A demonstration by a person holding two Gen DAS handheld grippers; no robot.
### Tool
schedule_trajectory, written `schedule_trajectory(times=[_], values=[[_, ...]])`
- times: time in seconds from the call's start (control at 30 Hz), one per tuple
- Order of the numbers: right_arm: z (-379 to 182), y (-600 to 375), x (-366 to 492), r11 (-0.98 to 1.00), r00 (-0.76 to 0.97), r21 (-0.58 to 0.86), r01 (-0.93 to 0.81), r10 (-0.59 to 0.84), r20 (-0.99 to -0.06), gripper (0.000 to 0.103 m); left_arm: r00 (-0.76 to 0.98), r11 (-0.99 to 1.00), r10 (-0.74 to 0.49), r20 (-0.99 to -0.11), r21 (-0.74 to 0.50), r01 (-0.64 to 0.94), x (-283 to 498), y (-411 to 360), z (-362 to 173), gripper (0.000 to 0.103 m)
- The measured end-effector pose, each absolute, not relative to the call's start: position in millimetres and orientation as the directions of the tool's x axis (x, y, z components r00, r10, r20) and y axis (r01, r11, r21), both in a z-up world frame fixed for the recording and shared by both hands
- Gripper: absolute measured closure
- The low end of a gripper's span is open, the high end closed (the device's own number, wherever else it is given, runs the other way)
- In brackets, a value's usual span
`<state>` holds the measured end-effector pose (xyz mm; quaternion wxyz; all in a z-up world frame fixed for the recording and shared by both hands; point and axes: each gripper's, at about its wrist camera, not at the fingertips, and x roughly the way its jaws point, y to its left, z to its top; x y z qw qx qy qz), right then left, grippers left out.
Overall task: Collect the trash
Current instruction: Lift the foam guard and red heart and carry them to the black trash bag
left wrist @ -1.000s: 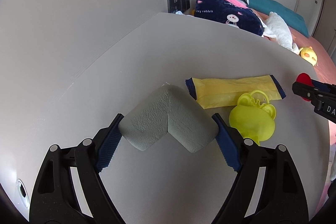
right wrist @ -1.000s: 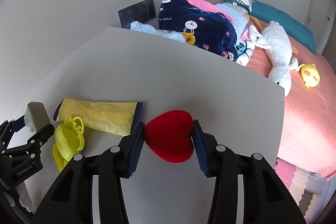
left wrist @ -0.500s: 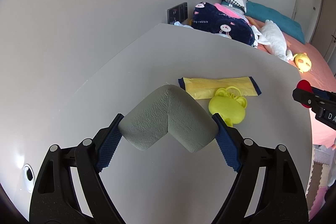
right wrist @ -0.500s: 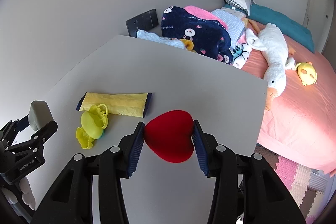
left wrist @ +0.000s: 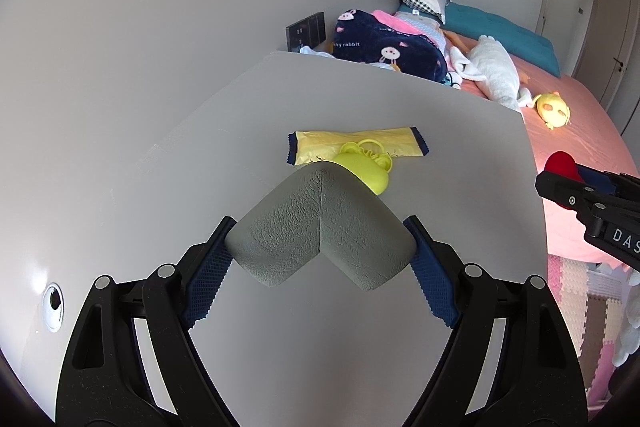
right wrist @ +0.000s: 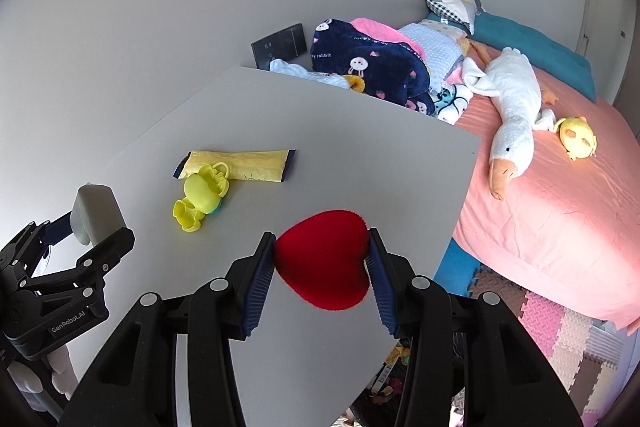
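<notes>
Evidently bound for disposal, I held the grey corner guard (left wrist: pixel 320 231) in the left gripper (left wrist: pixel 320 259), jaws clamped, and the red heart (right wrist: pixel 324 259) likewise in the right gripper (right wrist: pixel 322 275), both above the bench (left wrist: pixel 240 115).

Bright, even daylight is filling both views, washing the worktop (left wrist: pixel 360 99) pale with only faint shadows. Fisheye distortion is bending walls and edges, black vignetting is eating the corners. Focus is staying sharp throughout, no motion blur showing.

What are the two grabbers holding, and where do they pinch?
Left gripper pinches the grey foam corner by its two ends. Right gripper pinches the red heart by its sides.
</notes>
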<state>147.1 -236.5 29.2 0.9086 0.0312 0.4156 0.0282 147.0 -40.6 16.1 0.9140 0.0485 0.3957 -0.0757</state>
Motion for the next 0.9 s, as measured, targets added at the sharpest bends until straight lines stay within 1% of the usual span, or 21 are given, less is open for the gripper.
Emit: schedule_trajectory(times=[0.53, 0.9], values=[[61, -269, 84, 0.998, 0.701, 0.067, 0.006, 0.044, -0.712, 0.056, 0.688, 0.964, -0.158, -0.709, 0.040, 0.262, 102, -92, 35, 0.022], [63, -308, 52, 0.995, 0.710, 0.068, 0.070, -0.002, -0.704, 0.056, 0.669, 0.941, -0.218, -0.711, 0.027, 0.336, 85, -134, 34, 0.022]])
